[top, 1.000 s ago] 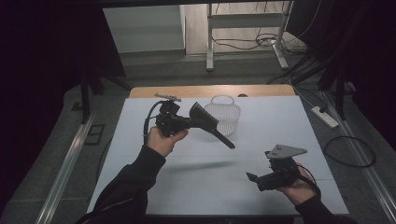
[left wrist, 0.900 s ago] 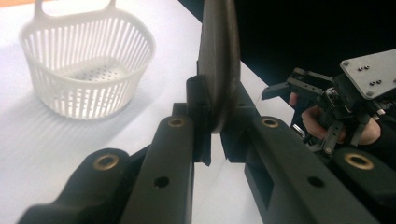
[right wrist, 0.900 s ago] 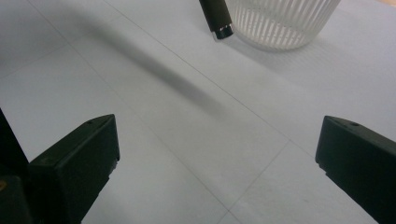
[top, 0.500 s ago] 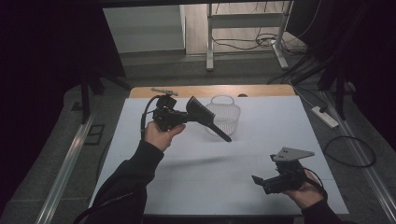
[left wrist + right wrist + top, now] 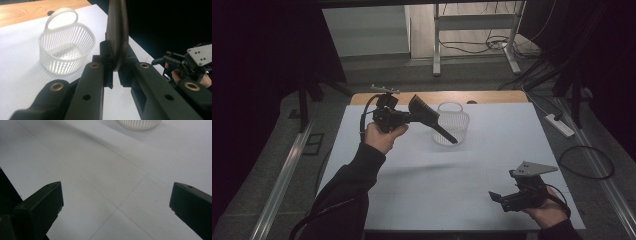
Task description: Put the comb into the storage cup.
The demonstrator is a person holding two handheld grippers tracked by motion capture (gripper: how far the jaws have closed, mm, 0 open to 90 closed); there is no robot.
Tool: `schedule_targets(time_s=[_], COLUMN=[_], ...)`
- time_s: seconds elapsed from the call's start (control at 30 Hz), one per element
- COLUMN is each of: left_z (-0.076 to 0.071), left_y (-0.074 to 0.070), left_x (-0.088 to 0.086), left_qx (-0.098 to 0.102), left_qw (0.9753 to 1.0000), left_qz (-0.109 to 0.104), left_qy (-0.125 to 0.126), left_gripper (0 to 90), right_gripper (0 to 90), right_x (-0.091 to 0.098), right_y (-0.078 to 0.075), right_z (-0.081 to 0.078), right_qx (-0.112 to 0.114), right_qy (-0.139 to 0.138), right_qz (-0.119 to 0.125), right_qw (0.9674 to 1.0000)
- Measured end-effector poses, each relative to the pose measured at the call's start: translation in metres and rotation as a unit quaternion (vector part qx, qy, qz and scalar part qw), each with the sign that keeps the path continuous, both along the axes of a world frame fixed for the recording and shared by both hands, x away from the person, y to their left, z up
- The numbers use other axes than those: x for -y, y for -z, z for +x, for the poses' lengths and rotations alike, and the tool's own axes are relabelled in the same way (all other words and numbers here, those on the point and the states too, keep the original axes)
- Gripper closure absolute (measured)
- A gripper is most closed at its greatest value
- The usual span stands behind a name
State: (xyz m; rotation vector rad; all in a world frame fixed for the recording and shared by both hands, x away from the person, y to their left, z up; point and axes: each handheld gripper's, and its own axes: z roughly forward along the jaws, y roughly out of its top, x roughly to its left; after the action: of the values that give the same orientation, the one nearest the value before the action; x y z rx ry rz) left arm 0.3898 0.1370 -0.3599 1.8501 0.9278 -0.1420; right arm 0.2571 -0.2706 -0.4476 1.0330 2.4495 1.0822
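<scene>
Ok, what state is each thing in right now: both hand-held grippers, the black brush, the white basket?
Left hand-held gripper: shut on the brush, raised above the table.
Black long-handled brush: clamped, held in the air beside the basket, handle slanting down across it in the high view.
White slatted plastic basket: upright on the white table, empty.
Right hand-held gripper: open, holding nothing, near the table's front right.

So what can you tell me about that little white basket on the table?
The basket looks like white plastic, oval, with slatted sides, a perforated bottom and one upright loop handle at its far rim. It seems empty. It stands upright on the white table, near the wooden far edge. Nothing touches it; the left gripper holds a dark brush beside it.
</scene>
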Motion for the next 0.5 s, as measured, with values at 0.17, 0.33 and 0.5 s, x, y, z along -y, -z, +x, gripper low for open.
schedule_targets(time_s=[0.17,0.33,0.5], left_z=[0.004,0.009,0.015], left_y=[-0.004,-0.007,-0.010], left_x=[-0.001,-0.002,-0.001], left_qx=[0.002,0.004,0.006], left_qw=[1.0000,0.9999,0.9998], left_qz=[0.002,0.005,0.009], left_qy=[-0.005,-0.010,-0.015], left_gripper=[83.1,83.2,83.2], right_gripper=[0.0,0.0,0.0], right_x=[0.005,0.010,0.016], right_y=[0.000,0.000,0.000], right_z=[-0.003,-0.006,-0.010], right_qx=[0.001,-0.002,-0.008], right_qy=[0.012,0.021,0.028], right_qz=[0.003,-0.001,-0.003], right_qw=[0.9999,0.9998,0.9996])
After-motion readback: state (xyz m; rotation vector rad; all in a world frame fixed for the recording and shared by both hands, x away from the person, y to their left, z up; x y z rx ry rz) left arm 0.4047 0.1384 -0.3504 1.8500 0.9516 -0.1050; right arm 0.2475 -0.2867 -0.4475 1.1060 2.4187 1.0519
